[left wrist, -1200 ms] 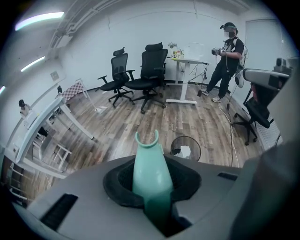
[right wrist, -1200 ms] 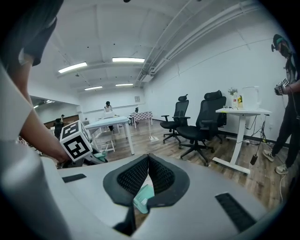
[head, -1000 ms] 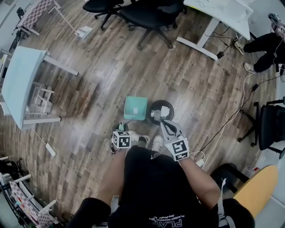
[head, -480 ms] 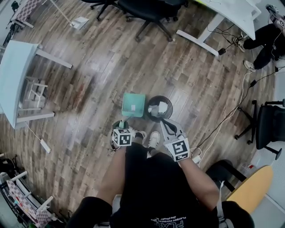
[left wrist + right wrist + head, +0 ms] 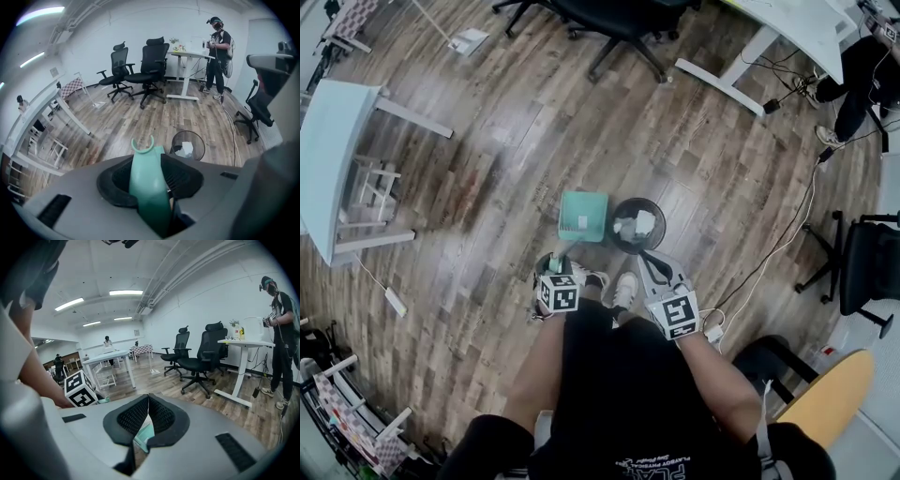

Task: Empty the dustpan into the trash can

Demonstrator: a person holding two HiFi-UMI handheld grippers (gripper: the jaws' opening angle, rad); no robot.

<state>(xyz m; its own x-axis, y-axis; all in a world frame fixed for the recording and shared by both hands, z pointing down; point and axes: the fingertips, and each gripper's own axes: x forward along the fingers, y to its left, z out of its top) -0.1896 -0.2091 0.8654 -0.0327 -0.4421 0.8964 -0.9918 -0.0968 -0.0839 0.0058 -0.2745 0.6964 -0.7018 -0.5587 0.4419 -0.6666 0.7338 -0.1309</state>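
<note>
**Head view with both gripper views: setting down the pan.**

The teal dustpan (image 5: pixel 583 214) lies flat on the wooden floor (image 5: pixel 487 141), just left of the trash can (image 5: pixel 662 223). The two are so near that I cannot tell whether they touch. Crumpled white paper (image 5: pixel 637 225) sits in the can. The pan's tray looks nearly bare, though it is too small for me to be sure.

**Left gripper (image 5: pixel 555 266).** Its jaws have just been opening, and the dustpan's handle (image 5: pixel 147 183) stands between them. In the left gripper view the pads lie against the handle's sides as far as I can see. I read this as a grip being slackened, not yet a release. Compared with the head view a second ago, the pan keeps its place beside the can.

**Right gripper (image 5: pixel 649 264).** Its jaws are closed tip to tip and hold nothing. A sliver of teal shows below the tips, which I take for the pan beyond them. The gripper hangs close to the can's near rim.

**Reading for the task.** The pan is down on the floor beside a can that already holds waste, so I judge the tipping done. What remains is to let the handle go. As the grip comes off, the raised handle may shift a little.
</note>
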